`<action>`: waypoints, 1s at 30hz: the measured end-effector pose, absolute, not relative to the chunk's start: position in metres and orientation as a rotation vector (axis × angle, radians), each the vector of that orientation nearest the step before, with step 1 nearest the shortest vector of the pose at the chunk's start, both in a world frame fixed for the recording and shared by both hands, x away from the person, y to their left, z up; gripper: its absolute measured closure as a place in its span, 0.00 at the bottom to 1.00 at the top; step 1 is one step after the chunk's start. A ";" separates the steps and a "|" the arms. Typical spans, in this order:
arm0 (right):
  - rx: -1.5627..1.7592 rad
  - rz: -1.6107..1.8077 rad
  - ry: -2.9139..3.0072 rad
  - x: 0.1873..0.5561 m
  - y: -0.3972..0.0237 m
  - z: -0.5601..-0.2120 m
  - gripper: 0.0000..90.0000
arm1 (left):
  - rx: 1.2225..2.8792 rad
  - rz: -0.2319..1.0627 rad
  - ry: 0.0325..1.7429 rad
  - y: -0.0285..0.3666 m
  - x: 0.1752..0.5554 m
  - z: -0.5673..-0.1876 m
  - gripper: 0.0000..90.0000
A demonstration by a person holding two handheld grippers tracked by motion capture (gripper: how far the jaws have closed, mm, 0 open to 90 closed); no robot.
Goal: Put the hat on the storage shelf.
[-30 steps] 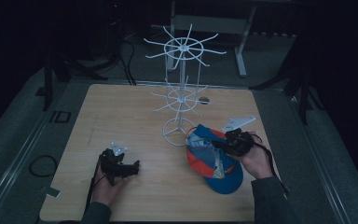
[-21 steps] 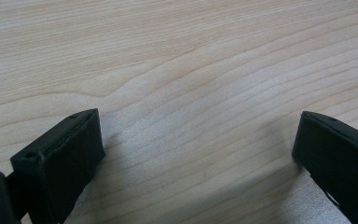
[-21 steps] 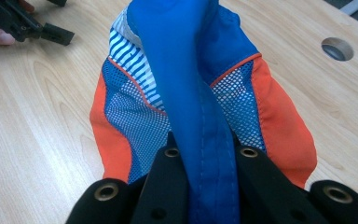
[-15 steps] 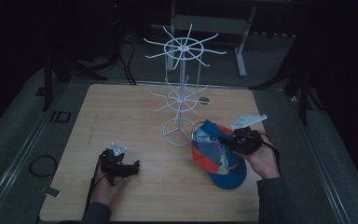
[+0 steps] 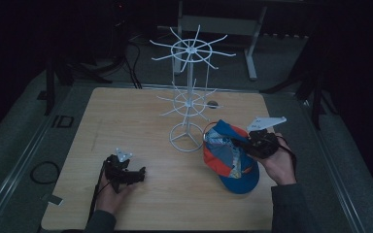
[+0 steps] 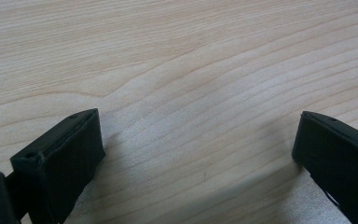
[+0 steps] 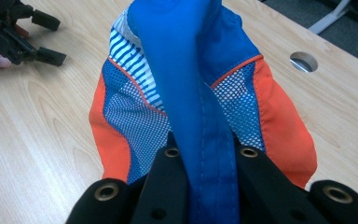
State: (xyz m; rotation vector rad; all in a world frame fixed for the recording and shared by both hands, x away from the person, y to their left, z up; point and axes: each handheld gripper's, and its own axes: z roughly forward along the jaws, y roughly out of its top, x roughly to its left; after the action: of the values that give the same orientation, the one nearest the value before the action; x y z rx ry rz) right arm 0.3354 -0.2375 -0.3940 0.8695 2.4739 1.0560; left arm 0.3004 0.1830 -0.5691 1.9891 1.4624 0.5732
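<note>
A blue and orange cap with mesh panels hangs tilted just right of the white wire rack's base. My right gripper is shut on the cap's blue brim, the jaws pinching it from both sides. The cap's mesh body droops away below the brim. At the front left of the table my left gripper stands open, resting low over bare wood with nothing between its jaws. It is also seen far off as the left gripper in the right gripper view.
A white wire hanging rack with two tiers of spokes stands at the table's middle back, on a round base. A round hole is cut in the wooden table behind the rack. Dark floor surrounds the table.
My right gripper has lifted the cap a little and carried it toward the rack. The left gripper has stayed where it was.
</note>
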 end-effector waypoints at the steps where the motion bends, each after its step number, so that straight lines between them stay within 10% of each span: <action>1: 0.870 1.058 2.471 0.335 -0.238 -0.393 0.98 | 1.988 0.573 1.463 0.183 0.300 -0.569 0.02; 30: 0.873 1.103 2.404 0.335 -0.242 -0.372 0.98 | 1.989 0.575 1.462 0.183 0.300 -0.569 0.02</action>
State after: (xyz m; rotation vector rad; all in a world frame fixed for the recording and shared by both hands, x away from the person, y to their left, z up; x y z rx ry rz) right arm 0.3347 -0.2416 -0.3722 0.8729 2.4038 1.1028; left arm 0.3004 0.1830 -0.5691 1.9886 1.4623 0.5750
